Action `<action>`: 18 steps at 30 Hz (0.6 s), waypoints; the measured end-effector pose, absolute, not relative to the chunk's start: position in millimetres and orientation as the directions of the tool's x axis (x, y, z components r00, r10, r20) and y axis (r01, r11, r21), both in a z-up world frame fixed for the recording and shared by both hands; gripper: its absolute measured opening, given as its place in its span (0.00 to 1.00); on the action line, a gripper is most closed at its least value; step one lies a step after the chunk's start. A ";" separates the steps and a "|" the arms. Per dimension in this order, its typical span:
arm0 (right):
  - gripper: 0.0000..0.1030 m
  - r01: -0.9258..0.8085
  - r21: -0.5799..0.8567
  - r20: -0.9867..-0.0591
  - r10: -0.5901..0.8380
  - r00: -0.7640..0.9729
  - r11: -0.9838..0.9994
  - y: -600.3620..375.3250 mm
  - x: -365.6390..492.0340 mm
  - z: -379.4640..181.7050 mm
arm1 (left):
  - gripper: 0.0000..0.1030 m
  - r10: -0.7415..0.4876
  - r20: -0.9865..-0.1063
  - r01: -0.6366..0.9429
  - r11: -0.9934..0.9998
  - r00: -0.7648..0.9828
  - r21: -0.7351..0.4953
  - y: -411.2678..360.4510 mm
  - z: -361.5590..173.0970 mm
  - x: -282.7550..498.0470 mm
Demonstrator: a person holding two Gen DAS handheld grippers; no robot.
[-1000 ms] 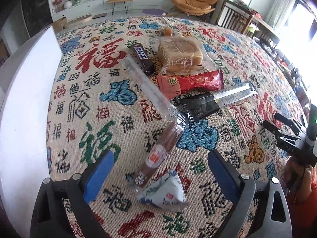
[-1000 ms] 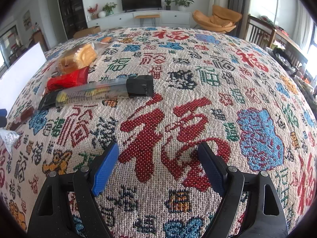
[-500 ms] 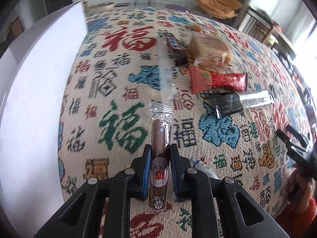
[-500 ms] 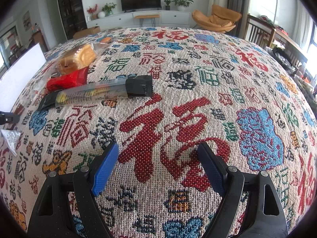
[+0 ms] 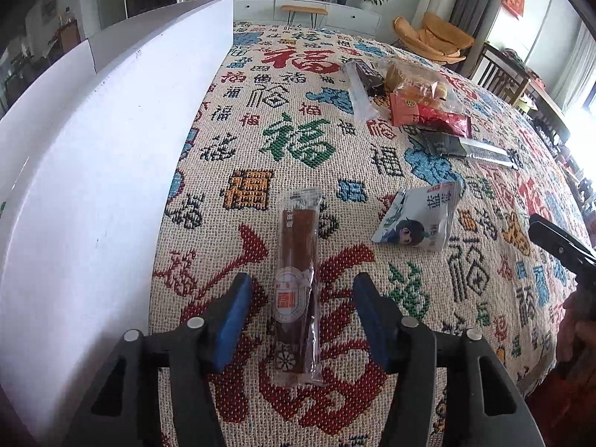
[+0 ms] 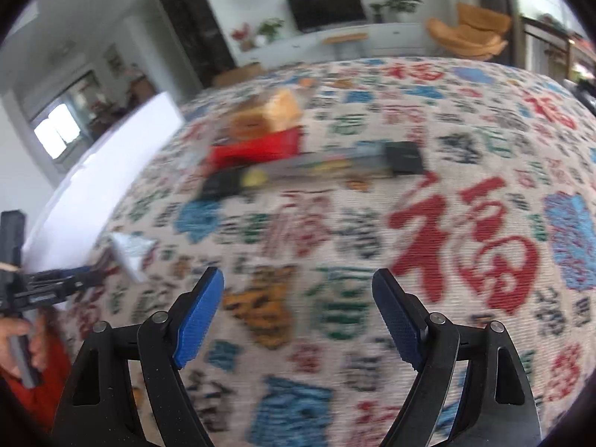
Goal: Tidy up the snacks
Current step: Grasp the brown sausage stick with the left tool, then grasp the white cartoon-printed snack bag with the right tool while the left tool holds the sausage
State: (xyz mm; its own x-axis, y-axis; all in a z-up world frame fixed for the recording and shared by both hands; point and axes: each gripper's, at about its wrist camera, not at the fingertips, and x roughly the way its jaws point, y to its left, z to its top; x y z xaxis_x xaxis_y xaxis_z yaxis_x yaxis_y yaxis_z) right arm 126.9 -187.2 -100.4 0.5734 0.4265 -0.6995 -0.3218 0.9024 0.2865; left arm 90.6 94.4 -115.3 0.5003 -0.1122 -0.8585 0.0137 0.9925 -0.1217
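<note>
Left wrist view, reading from the left: the white board [image 5: 97, 156] stands along the edge of the patterned cloth [image 5: 260, 138], and every place below is given from that board. Just to its right the left gripper [image 5: 298, 313] has its blue pads well apart, with the brown snack stick [image 5: 298, 279] lying flat on the cloth between them, untouched by either pad. The stick is a long, narrow dark-brown bar in clear film, with a round red-and-white label near the gripper end and crimped clear seals at both ends.

It looks light and fairly stiff, but the film is probably slick and the sealed ends floppy. The firm labelled middle, pinched across the narrow width, seems the best hold.

Further right of the board lies a blue-and-white pouch [image 5: 417, 219] showing a cartoon face, likely soft and crinkly. Beyond it, farther from the board, sits the cluster: a clear sleeve [image 5: 359, 95], a dark bar [image 5: 368, 76], bagged bread [image 5: 413, 82], a red packet [image 5: 428, 113] and a long black-ended tube [image 5: 469, 147]. At the far right edge the right gripper [image 5: 558, 246] shows only in part.

Right wrist view is blurred; the right gripper [image 6: 298, 301] hangs above bare cloth with its pads spread wide and nothing between them, well away from the board.
</note>
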 end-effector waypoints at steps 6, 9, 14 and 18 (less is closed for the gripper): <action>0.81 -0.643 0.199 -0.739 0.544 0.397 0.740 -63.6 130.4 -102.1 | 0.52 -0.042 -0.852 0.060 0.998 0.522 -0.013 79.1 -120.1 84.3; 0.80 -0.689 0.125 -0.771 0.507 0.386 0.714 -25.8 144.6 -109.5 | 0.20 -0.039 -0.845 0.055 0.998 0.533 -0.012 82.1 -117.4 80.3; 0.47 -0.703 0.122 -0.796 0.493 0.352 0.700 -6.0 159.6 -116.1 | 0.17 -0.096 -0.835 0.033 0.995 0.541 -0.093 93.7 -115.3 74.6; 0.23 -0.676 0.157 -0.793 0.500 0.348 0.720 -24.2 155.2 -95.2 | 0.16 -0.187 -0.810 0.050 0.980 0.556 -0.191 91.8 -104.8 67.1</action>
